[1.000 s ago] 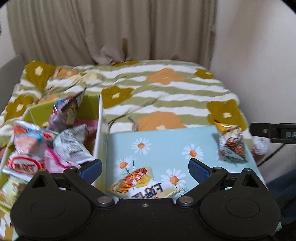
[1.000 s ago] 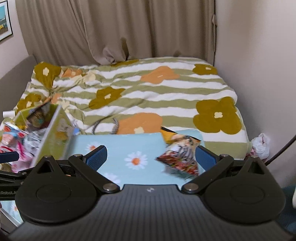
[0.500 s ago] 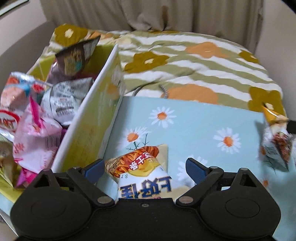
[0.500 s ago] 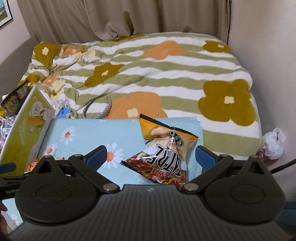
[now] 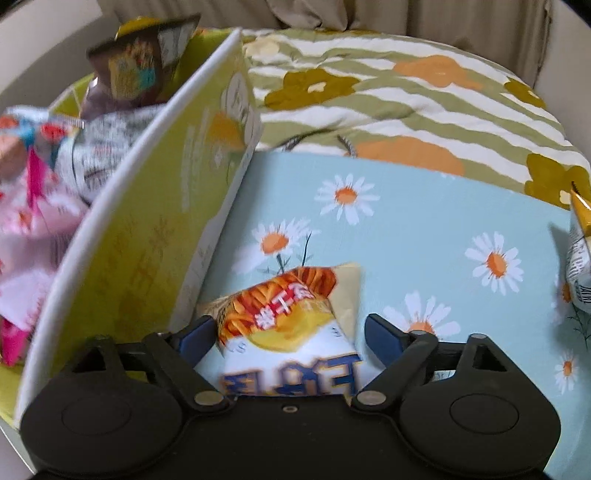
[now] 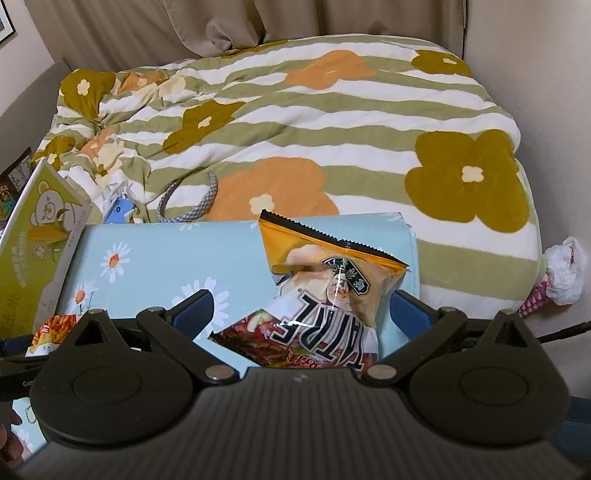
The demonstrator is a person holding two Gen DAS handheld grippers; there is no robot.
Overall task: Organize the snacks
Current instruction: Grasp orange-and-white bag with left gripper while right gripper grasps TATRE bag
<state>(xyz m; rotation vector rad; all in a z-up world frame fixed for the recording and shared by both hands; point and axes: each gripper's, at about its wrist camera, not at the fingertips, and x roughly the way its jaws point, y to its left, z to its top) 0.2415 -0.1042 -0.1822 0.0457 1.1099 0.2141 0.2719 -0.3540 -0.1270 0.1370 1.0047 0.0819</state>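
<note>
Light blue tablecloth (image 5: 424,206) with white-orange daisies. Bedspread (image 6: 295,122) striped green-white, orange and olive flowers. Box (image 5: 147,236) yellow-green, white rim. Centre packet (image 5: 291,332) orange, yellow, white; lower-centre packet (image 6: 328,295) orange top, red-brown bottom. Beige curtain (image 6: 221,22) up top.

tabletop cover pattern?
Light blue tabletop cover with white, orange-centred daisies; clearest in the left wrist view.

Left hand-held gripper (image 5: 290,338) closing; right hand-held gripper (image 6: 303,314) spread wide.

The right hand-held gripper (image 6: 299,314) hovered with jaws spread either side of an orange snack bag (image 6: 328,291) on the daisy-print tabletop (image 6: 166,254), pads not touching it
</note>
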